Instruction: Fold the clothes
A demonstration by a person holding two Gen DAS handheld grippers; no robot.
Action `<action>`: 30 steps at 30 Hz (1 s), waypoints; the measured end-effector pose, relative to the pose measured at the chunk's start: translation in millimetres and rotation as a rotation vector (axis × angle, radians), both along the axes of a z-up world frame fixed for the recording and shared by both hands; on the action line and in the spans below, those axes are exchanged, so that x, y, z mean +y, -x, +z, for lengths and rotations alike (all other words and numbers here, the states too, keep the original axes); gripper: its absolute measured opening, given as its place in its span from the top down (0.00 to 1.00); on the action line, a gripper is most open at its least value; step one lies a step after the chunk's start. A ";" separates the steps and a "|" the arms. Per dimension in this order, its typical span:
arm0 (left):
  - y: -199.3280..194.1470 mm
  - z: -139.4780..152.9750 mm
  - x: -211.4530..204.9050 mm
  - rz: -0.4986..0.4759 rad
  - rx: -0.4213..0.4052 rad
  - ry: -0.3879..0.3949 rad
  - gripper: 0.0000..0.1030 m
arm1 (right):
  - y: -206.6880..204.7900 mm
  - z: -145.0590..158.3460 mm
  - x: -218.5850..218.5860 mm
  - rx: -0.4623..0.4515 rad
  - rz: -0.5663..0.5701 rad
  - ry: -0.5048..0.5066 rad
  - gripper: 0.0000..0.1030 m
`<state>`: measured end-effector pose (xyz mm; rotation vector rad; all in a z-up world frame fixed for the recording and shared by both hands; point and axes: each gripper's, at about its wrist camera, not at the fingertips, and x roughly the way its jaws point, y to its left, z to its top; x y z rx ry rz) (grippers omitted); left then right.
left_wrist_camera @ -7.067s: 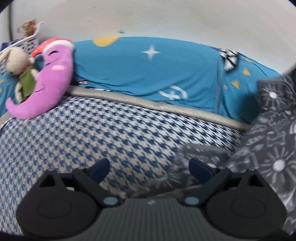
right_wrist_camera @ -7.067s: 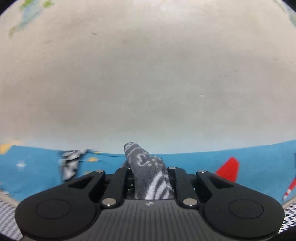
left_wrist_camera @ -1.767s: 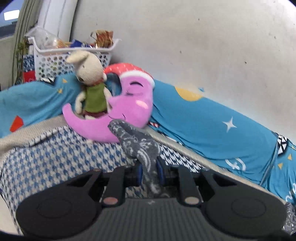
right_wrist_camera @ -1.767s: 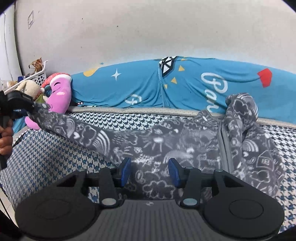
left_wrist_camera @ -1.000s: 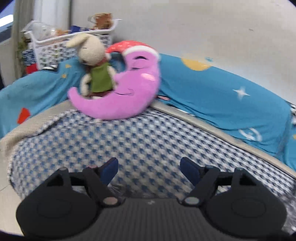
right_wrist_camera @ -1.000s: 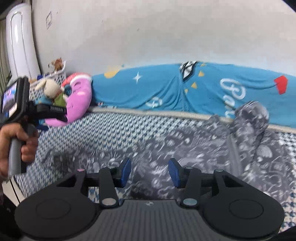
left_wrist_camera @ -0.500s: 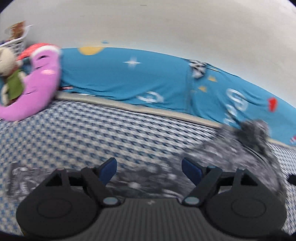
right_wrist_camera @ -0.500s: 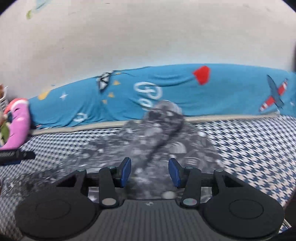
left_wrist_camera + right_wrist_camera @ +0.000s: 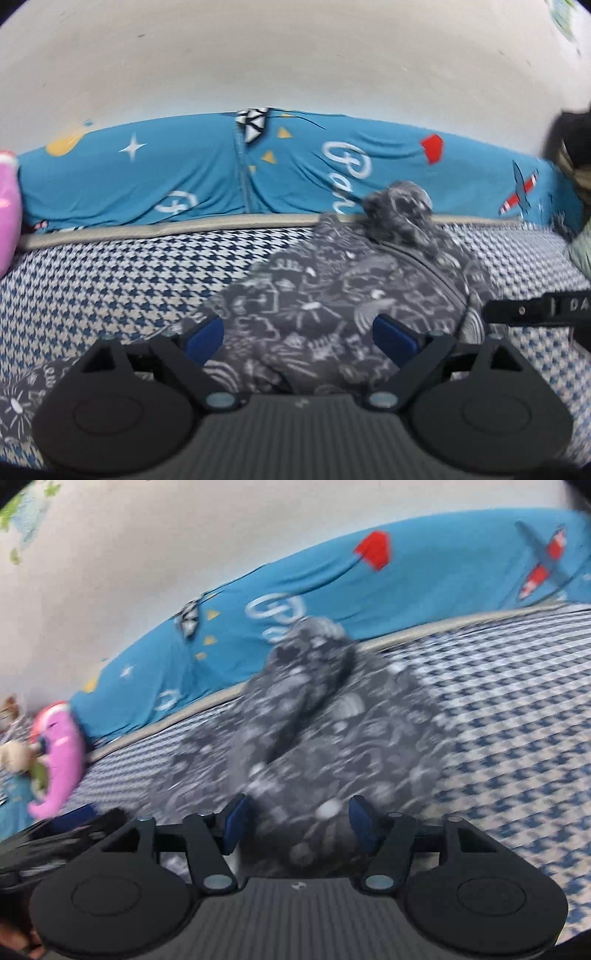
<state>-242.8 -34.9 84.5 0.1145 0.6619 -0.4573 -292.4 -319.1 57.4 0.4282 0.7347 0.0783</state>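
Both sets of jaws stand wide apart and hold nothing. The left gripper (image 9: 297, 334) hovers low over the grey patterned garment (image 9: 354, 291), its blue pads (image 9: 205, 334) spread on either side of the cloth without pinching it; about two seconds ago those same pads were clamped on a sleeve end and lifting it towards the pink toy, so the sleeve has been let go since then. The right gripper (image 9: 299, 821) is likewise spread, blue pads (image 9: 236, 821) apart, with the garment (image 9: 325, 738) bunched just ahead of them — seven seconds back it was shut on a fold of this cloth held up against the wall.

The garment now lies on the blue-and-white houndstooth bedcover (image 9: 122, 284), its hood heaped at the far side against the teal printed bedding (image 9: 155, 177) along the wall, and one sleeve trails out flat towards the left gripper's near-left corner. In the left view the tip of the right tool shows at the right edge, just beside the garment's hem.

A second ago the left camera faced the pink moon plush (image 9: 61, 753) squarely; now only a pink sliver shows at its left edge, and the view has swung onto the garment. The right view is tilted and smeared with motion blur, the plush far off at its left.
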 end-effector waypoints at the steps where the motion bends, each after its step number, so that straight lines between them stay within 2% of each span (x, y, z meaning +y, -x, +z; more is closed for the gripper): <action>1: 1.3 -2.3 -3.8 -0.010 -0.004 -0.013 0.11 | -0.4 -0.4 3.7 -0.003 0.023 0.006 0.38; 4: 3.7 -8.7 -13.2 -0.034 -0.004 -0.038 0.11 | -3.1 -5.5 17.0 0.006 0.067 0.064 0.38; 6: 4.8 -13.6 -18.3 -0.045 0.001 -0.055 0.11 | -3.8 -8.1 23.9 0.001 0.082 0.093 0.42; 8: 4.3 -18.7 -22.9 -0.054 0.008 -0.066 0.11 | -3.7 -9.1 27.6 -0.006 0.101 0.109 0.60; 11: 4.5 -24.4 -26.8 -0.057 0.011 -0.086 0.11 | -0.5 -7.6 29.7 -0.020 0.122 0.121 0.73; 15: 0.1 -29.7 -29.4 -0.040 0.021 -0.092 0.11 | 5.3 -1.6 28.1 -0.055 0.123 0.143 0.82; 17: -1.9 -31.1 -30.0 -0.030 0.024 -0.092 0.09 | 7.2 2.1 25.9 -0.073 0.112 0.149 0.91; 20: -2.7 -32.7 -29.7 -0.011 0.020 -0.100 0.06 | 10.0 7.6 22.5 -0.100 0.096 0.158 0.92; 25: -7.5 -36.1 -28.1 0.024 0.033 -0.113 0.06 | 12.8 11.1 11.6 -0.095 -0.033 0.235 0.93; 28: -12.3 -39.0 -26.5 0.047 0.051 -0.119 0.06 | 17.3 15.7 -5.4 -0.104 -0.169 0.264 0.93; 30: -14.8 -39.8 -25.1 0.057 0.059 -0.116 0.06 | 23.8 24.5 -14.7 -0.134 -0.296 0.362 0.94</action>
